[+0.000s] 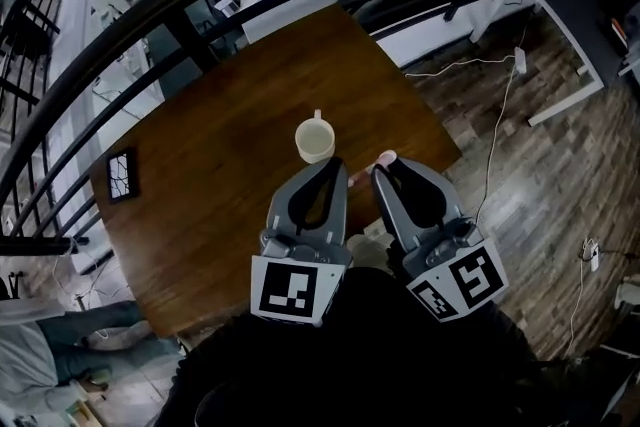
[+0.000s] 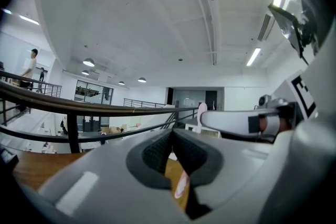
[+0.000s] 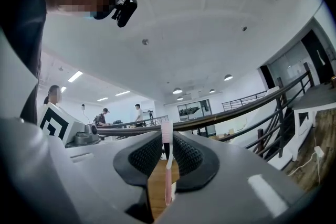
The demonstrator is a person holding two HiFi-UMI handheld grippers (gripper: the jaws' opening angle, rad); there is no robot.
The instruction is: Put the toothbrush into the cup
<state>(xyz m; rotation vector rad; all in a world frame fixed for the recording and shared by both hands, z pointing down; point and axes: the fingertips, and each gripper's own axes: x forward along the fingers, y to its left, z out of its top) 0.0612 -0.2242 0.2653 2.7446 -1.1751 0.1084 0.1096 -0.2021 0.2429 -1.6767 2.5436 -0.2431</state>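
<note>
no word, brand or number is legible anywhere. only black-and-white square marker patterns show, on the left cube and right cube, below the cup.

Head view: my right gripper covers nearly all of the toothbrush, and only a pink tip pokes out past the fingertips. The near edge of the table is lost under it, the left gripper and my dark clothes, hands too. There's a small dark square thing at the table's left edge, way too small to tell what it is. In the left gripper view a pale pink smudge sits low behind the closed jaws, too blurry to name. In the right gripper view the toothbrush's lower end drops out of sight behind the jaw body.
</note>
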